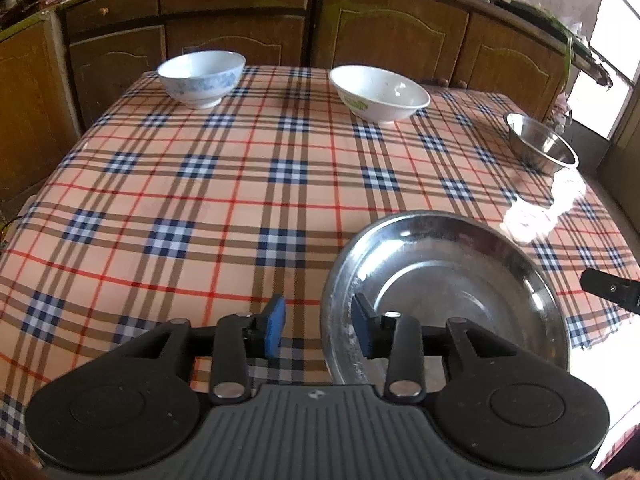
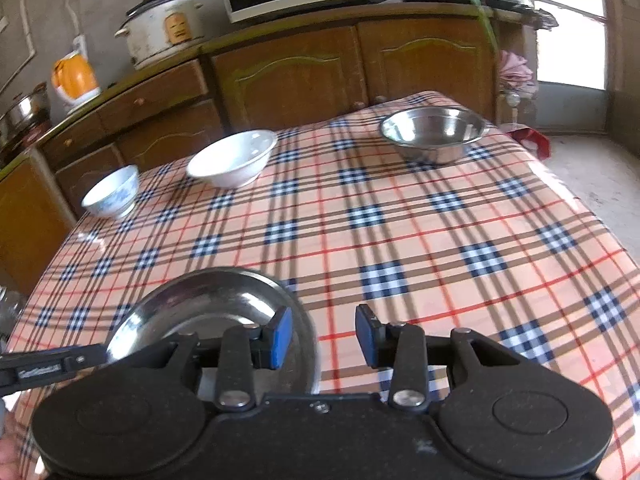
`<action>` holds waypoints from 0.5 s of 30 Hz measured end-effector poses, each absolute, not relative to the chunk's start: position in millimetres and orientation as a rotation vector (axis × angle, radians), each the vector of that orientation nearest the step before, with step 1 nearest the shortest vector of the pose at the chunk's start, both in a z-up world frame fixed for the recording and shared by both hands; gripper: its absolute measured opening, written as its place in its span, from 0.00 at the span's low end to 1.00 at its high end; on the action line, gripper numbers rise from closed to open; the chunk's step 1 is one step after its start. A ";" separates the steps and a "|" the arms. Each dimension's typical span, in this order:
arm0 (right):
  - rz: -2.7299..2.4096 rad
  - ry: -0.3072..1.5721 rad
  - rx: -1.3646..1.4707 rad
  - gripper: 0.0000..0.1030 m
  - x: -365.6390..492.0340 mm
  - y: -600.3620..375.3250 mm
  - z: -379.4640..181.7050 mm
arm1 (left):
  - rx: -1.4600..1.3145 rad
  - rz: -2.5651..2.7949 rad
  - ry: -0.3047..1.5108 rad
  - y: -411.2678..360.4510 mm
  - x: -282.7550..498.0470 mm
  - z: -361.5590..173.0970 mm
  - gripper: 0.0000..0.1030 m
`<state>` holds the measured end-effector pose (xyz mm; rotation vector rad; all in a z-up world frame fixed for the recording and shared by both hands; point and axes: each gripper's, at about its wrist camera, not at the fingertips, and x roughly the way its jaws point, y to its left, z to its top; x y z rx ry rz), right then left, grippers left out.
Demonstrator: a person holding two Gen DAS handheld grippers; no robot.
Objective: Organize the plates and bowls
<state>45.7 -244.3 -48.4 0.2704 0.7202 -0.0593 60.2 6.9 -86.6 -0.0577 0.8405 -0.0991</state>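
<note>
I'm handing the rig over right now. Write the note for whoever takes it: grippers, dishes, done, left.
Left gripper: open, astride the steel plate's left rim, pads not pressing.
Right gripper: open, astride its right rim, holding nothing.
Plate lies flat at the near edge of the table.
Far side, apart: blue-patterned bowl, white bowl, steel bowl.
Done: nothing stacked.
Left: gather bowls and plate.

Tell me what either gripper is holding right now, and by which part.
Nothing is held. The left gripper and right gripper stand open, each straddling an opposite rim of the steel plate without pressing it.
</note>
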 end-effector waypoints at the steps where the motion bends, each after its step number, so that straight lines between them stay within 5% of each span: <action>1: -0.076 0.722 0.273 0.43 46.0 -246.9 -49.3 | -0.059 -0.098 0.839 7.6 59.5 -85.8 0.38; 15: -0.079 0.795 0.259 0.45 51.3 -243.1 -69.6 | -0.061 -0.098 0.837 9.3 56.0 -83.9 0.40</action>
